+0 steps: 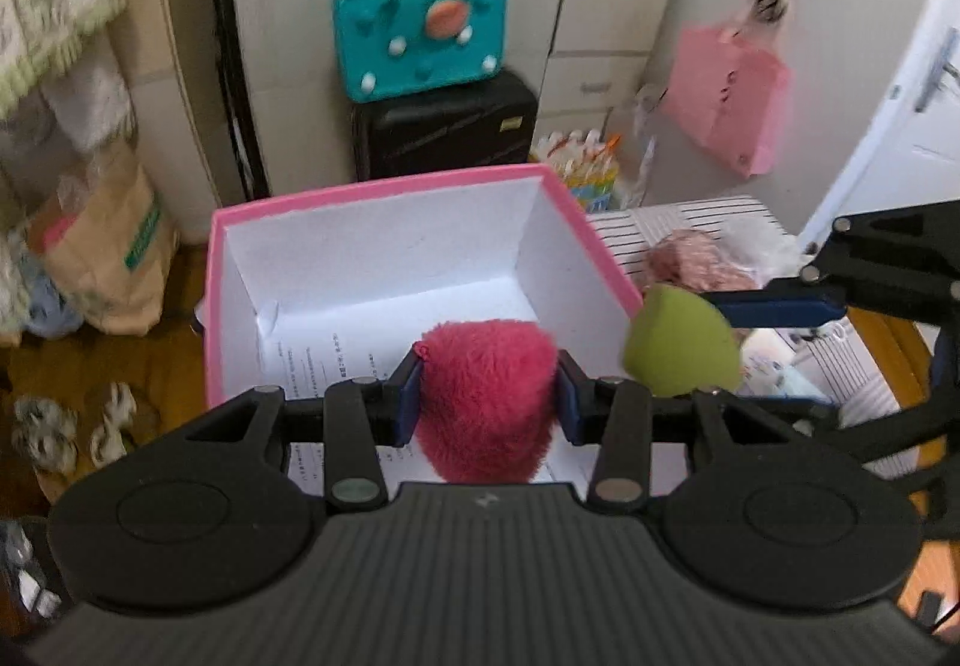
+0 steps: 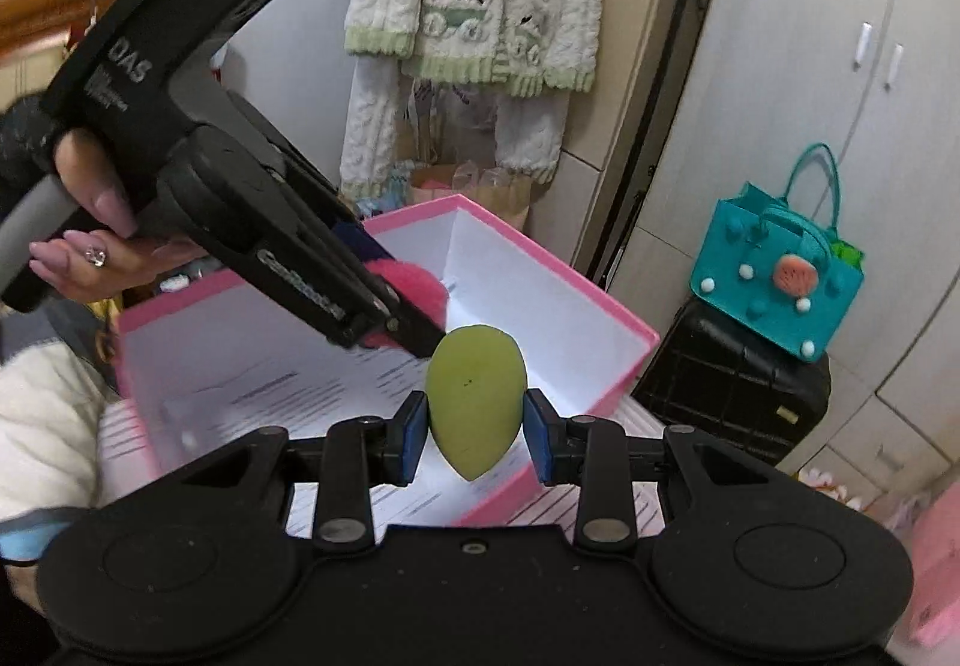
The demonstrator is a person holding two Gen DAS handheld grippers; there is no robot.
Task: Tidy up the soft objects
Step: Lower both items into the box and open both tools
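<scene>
In the left wrist view, a teal handbag (image 1: pixel 420 39) on a black suitcase (image 1: pixel 444 129) and a hanging pink bag (image 1: pixel 729 96) are seen beyond the pink-rimmed white box (image 1: pixel 384 198), whose floor is lined with printed paper. A fuzzy red pom-pom (image 1: pixel 486 396) is clamped by the left gripper (image 1: pixel 487 396) over the box's near edge — the green egg-shaped sponge (image 1: pixel 681 345) is held just beside the box's right wall. In the right wrist view, that smooth, pointed sponge (image 2: pixel 476 402) is pinched by the right gripper (image 2: pixel 476 429) above the box's near rim (image 2: pixel 504 495), the left gripper's body (image 2: pixel 300 252) crossing just ahead, close by.

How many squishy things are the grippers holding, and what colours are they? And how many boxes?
Red fluffy puff, in the left gripper: 1
Green egg-shaped sponge, in the right gripper: 1
Pink box: 1
Total: 3
</scene>
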